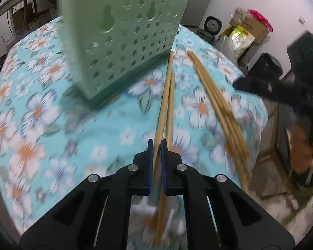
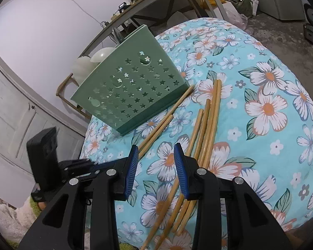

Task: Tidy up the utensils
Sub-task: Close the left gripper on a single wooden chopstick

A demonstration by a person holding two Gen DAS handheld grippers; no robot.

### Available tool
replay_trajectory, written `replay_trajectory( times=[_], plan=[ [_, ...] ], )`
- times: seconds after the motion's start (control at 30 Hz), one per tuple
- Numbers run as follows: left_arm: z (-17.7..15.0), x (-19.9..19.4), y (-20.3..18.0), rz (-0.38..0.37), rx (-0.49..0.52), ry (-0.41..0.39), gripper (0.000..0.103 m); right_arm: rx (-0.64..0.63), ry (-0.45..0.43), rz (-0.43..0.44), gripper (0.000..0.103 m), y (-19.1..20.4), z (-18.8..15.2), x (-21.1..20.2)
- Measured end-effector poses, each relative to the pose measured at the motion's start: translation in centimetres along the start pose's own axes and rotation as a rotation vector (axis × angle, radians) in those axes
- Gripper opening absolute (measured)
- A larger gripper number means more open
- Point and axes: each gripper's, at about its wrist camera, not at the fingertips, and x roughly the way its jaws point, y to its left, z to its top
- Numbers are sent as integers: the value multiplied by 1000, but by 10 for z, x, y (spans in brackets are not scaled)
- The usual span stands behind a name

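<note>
Chopstick pair sits clamped between left gripper jaws. Right gripper jaws apart, empty, bundle just beside them.

A basket stands on the counter. Just beside its base lie two chopsticks, one touching the basket's bottom edge. To their right, apart from them, lies a bundle of more chopsticks, side by side. A chair stands behind the basket, beyond the counter.
</note>
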Motion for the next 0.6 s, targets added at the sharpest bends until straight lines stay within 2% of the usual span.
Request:
replay_trajectory(
  times=[0.23, 0.33, 0.4, 0.47, 0.6],
  plan=[
    [-53, -34, 35, 73, -132, 64, 7, -7, 11, 11, 35, 5, -1, 6],
    [-59, -40, 41, 88, -159, 58, 8, -12, 20, 22, 35, 9, -2, 10],
    [-55, -39, 42, 92, -159, 58, 13, -20, 24, 27, 35, 13, -3, 12],
    [-47, -36, 39, 91, -142, 48, 25, -31, 22, 27, 35, 16, -3, 11],
    [-22, -15, 32, 91, -97, 46, 26, -28, 12, 22, 35, 15, -4, 7]
  ],
)
